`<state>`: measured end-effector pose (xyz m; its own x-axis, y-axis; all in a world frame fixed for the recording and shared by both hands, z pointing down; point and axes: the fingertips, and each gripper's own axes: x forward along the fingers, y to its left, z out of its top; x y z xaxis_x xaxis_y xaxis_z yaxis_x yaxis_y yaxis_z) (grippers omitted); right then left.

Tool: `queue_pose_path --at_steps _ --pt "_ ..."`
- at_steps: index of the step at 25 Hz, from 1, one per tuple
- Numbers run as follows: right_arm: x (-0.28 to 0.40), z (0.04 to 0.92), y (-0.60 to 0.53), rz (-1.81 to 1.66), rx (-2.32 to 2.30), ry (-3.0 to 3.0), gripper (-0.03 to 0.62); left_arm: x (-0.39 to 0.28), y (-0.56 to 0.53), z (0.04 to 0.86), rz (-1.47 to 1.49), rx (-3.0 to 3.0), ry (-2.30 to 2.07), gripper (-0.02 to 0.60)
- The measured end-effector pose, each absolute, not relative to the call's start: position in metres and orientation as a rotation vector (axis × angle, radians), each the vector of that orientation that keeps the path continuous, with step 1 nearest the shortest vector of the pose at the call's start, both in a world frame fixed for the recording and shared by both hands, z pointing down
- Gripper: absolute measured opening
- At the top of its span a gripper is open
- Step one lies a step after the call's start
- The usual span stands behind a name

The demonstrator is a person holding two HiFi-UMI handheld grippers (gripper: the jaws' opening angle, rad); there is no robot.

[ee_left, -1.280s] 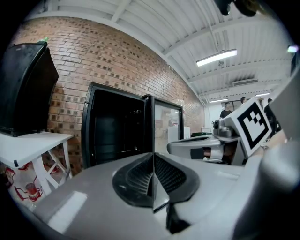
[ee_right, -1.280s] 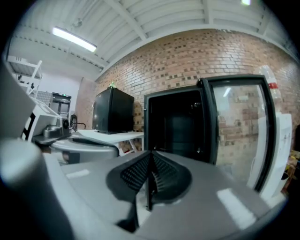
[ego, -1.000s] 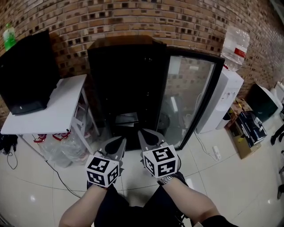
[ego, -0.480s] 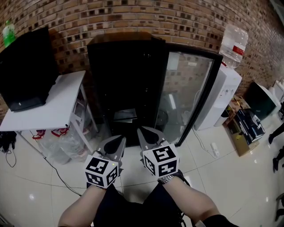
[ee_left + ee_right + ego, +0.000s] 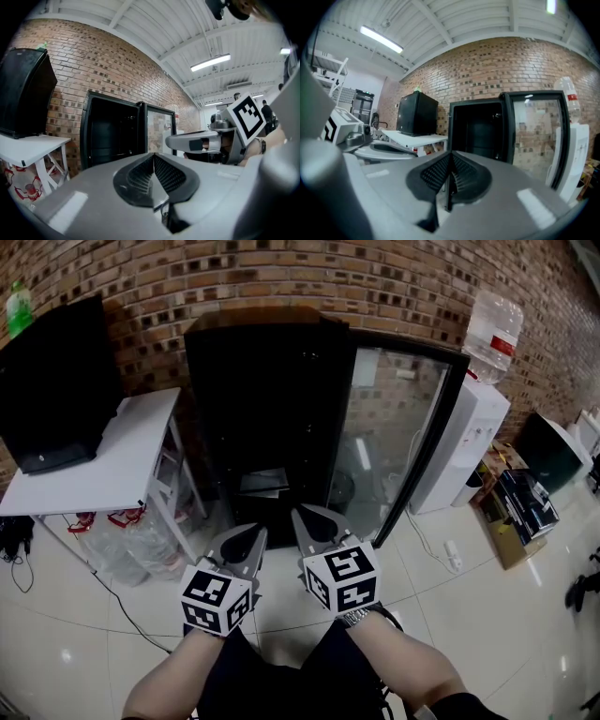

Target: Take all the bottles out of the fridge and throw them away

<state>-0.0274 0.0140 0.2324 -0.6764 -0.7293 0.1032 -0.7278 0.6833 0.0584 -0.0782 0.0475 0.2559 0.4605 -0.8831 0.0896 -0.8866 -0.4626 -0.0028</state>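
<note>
**Both tools closed and empty in front of the open fridge**

The left tool (image 5: 153, 161) is pointing level at the fridge, its ribbed pads pressing flat together with nothing between them. The right tool (image 5: 451, 161) is riding just beside it, also aiming forward. Its jaws are likewise meeting along one thin seam and gripping nothing. In the head view the two are hovering side by side, close but apart, above the pale tiled floor (image 5: 469, 615).

Straight ahead of them the black fridge (image 5: 262, 399) is standing upright, its long axis running vertically and its open front facing the person. Its glass door (image 5: 398, 437) is hanging swung out to the right. The interior is showing too dark to tell what is sitting on the shelves; only a pale patch, possibly a shelf or tray, is catching light low inside.

To the left of the fridge, a white bench (image 5: 103, 465) is carrying a black box (image 5: 56, 390), and a green bottle (image 5: 19, 313) is standing upright on top of that box. To the right of the door, a white water dispenser (image 5: 469, 446) is bearing a large clear jug (image 5: 495, 329), neck down. A brick wall (image 5: 281, 277) is running behind everything.
</note>
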Motion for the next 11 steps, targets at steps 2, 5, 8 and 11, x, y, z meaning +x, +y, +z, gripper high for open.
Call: queue_pose_path --at_steps 2,5,8,11 --pt "-0.0281 0.2323 0.0141 -0.021 1.204 -2.773 0.000 -0.0789 0.0476 0.2562 0.124 2.647 -1.605 0.006" --pt "-0.0282 0.2318 0.0143 -0.021 1.203 -2.775 0.000 -0.0789 0.0473 0.2566 0.128 2.645 -1.606 0.005" --pt "-0.0271 0.2313 0.0141 -0.021 1.205 -2.774 0.000 -0.0775 0.0469 0.2561 0.130 2.647 -1.604 0.005" --pt "-0.0264 0.2320 0.0141 -0.019 1.207 -2.774 0.000 -0.0767 0.0467 0.2572 0.132 2.648 -1.601 0.006"
